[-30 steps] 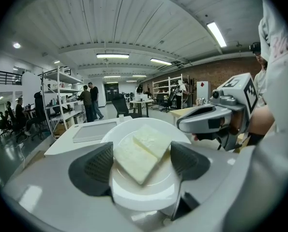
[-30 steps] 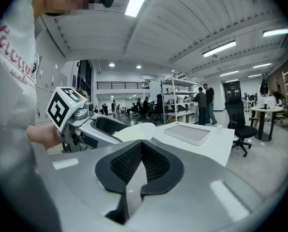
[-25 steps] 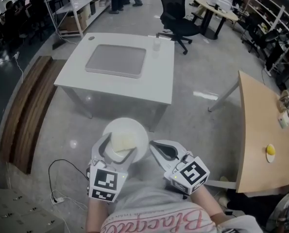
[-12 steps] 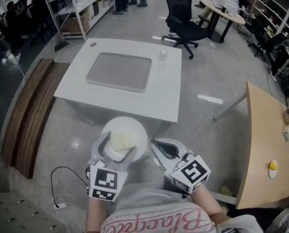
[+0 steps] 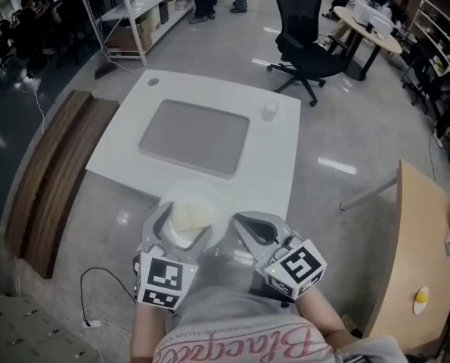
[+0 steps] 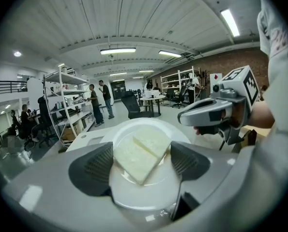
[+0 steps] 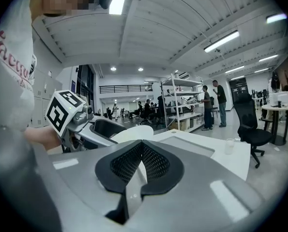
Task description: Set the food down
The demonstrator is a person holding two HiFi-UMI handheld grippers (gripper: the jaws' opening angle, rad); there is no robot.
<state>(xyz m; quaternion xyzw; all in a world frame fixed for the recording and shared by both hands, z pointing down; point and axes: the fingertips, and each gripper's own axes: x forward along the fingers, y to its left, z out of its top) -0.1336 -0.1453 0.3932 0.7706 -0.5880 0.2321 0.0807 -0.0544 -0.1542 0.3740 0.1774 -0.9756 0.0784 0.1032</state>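
A round white plate [image 5: 218, 216] carries two pale bread slices [image 5: 190, 218]. My left gripper [image 5: 183, 229] is shut on the plate, its jaws set wide on the near rim. The left gripper view has the slices [image 6: 141, 153] lying on the plate [image 6: 144, 197] between the two dark pads. The plate hangs over the near edge of a white table [image 5: 277, 150]. My right gripper [image 5: 246, 224] is beside the plate on its right, shut with nothing in it. In the right gripper view its pads [image 7: 156, 163] meet and the plate's [image 7: 131, 132] edge shows to the left.
A grey tray [image 5: 194, 136] lies on the table with a small clear cup [image 5: 270, 110] at its far right. A wooden bench [image 5: 51, 172] stands on the left, a wooden table [image 5: 421, 233] on the right, and a black office chair [image 5: 308, 44] beyond. A cable [image 5: 96, 293] trails on the floor.
Both grippers and the plate have advanced toward the white table, which now fills more of the view. The plate has come from above the floor to over the table's near edge.
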